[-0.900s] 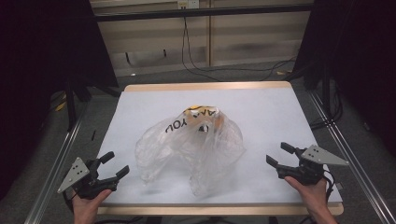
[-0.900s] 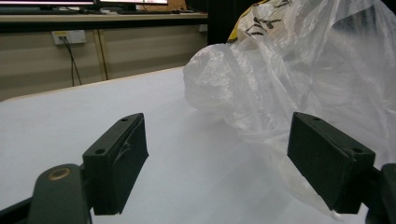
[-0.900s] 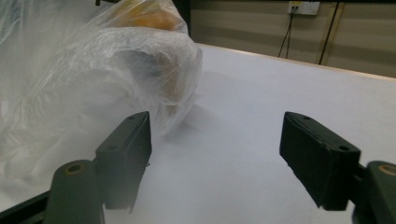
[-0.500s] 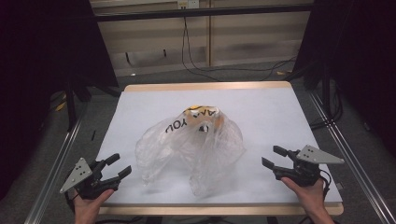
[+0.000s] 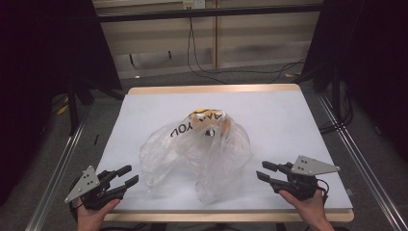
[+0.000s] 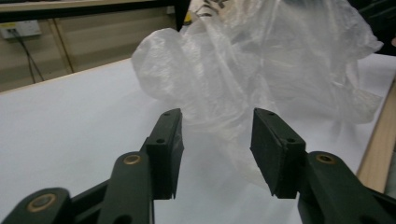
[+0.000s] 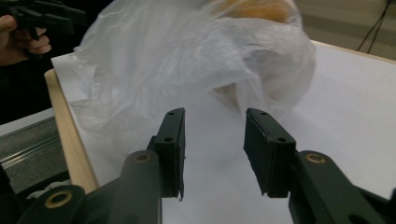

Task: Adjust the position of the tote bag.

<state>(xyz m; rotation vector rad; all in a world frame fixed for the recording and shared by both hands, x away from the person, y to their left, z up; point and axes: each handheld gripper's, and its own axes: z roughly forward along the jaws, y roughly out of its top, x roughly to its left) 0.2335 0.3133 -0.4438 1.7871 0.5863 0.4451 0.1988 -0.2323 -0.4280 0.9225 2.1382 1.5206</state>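
A crumpled clear plastic bag (image 5: 197, 154) with yellow and black print lies in the middle of the white table (image 5: 288, 120); something yellow-orange shows through its far end. My left gripper (image 5: 129, 174) is at the near left, open, pointing at the bag's left lobe. In the left gripper view the bag (image 6: 261, 70) lies just beyond the open left gripper (image 6: 217, 116), nothing between the pads. My right gripper (image 5: 262, 170) is at the near right, open, a short way from the bag. In the right gripper view the bag (image 7: 187, 60) bulges ahead of the empty right gripper (image 7: 215, 114).
The table has a wooden rim (image 5: 226, 216) along its near edge. Metal rails (image 5: 53, 178) run down both sides. Cables (image 5: 216, 72) lie on the floor behind the table. The person's other hand (image 7: 25, 37) holds the left gripper at the top left of the right gripper view.
The right gripper has slid left toward the bag. The left gripper has edged slightly right toward it. The bag has not moved.
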